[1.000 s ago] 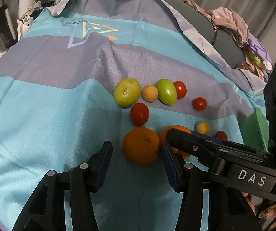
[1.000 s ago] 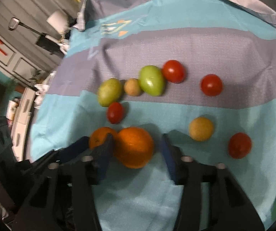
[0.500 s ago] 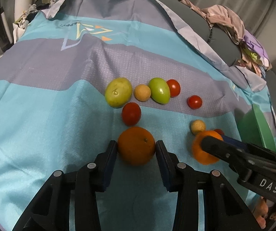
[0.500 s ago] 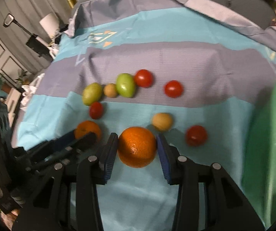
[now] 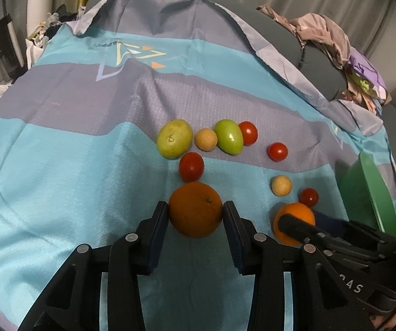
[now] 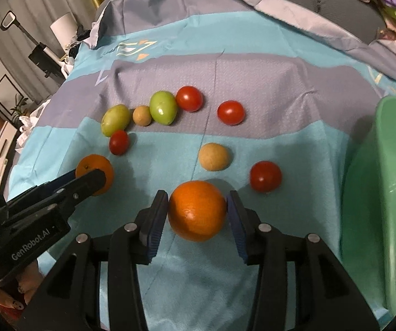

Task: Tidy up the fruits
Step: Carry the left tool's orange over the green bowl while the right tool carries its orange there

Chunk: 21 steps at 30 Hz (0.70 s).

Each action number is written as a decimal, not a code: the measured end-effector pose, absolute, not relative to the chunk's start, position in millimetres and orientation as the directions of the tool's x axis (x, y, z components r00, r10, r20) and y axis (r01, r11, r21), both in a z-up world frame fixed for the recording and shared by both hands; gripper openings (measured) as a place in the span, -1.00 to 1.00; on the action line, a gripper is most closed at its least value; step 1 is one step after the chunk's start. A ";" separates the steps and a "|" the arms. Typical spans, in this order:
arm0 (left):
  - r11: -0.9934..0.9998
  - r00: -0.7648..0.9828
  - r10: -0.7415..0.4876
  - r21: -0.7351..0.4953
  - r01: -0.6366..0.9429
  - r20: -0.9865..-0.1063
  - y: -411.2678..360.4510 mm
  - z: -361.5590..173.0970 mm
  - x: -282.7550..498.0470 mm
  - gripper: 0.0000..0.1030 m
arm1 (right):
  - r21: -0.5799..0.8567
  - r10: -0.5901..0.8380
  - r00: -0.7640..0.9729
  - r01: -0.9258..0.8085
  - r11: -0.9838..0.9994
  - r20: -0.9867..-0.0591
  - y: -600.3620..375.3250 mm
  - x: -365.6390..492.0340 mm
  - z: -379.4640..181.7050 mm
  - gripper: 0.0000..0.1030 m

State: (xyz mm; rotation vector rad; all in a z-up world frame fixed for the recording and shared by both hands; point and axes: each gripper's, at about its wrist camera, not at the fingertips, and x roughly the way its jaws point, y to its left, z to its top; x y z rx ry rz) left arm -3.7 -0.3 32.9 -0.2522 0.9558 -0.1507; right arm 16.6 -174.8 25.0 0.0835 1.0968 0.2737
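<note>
My left gripper (image 5: 195, 215) is shut on an orange (image 5: 195, 209). My right gripper (image 6: 197, 212) is shut on a second orange (image 6: 197, 210), held above the cloth and casting a shadow. Each held orange shows in the other view: the right one (image 5: 294, 220) and the left one (image 6: 94, 172). On the cloth lie two green fruits (image 5: 174, 138) (image 5: 228, 136), two tan round fruits (image 5: 206, 139) (image 5: 281, 185) and several red tomatoes, one (image 5: 191, 166) just beyond the left orange. A green bowl (image 6: 391, 193) stands at the right.
The blue and grey striped cloth (image 5: 73, 151) covers the surface. A pile of clothes (image 5: 335, 41) lies at the back right. Furniture and a lamp (image 6: 40, 52) stand off the left edge.
Both grippers went from open around the oranges to shut on them. The right gripper moved right with its orange toward the green bowl. The left orange has lifted slightly.
</note>
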 end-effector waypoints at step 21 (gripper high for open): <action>0.921 0.670 -0.389 -0.270 0.280 -0.632 -104.4 120.3 -22.2 -0.20 | 0.245 0.176 0.701 -0.002 0.969 -0.691 -288.9 -22.5 127.1 -0.15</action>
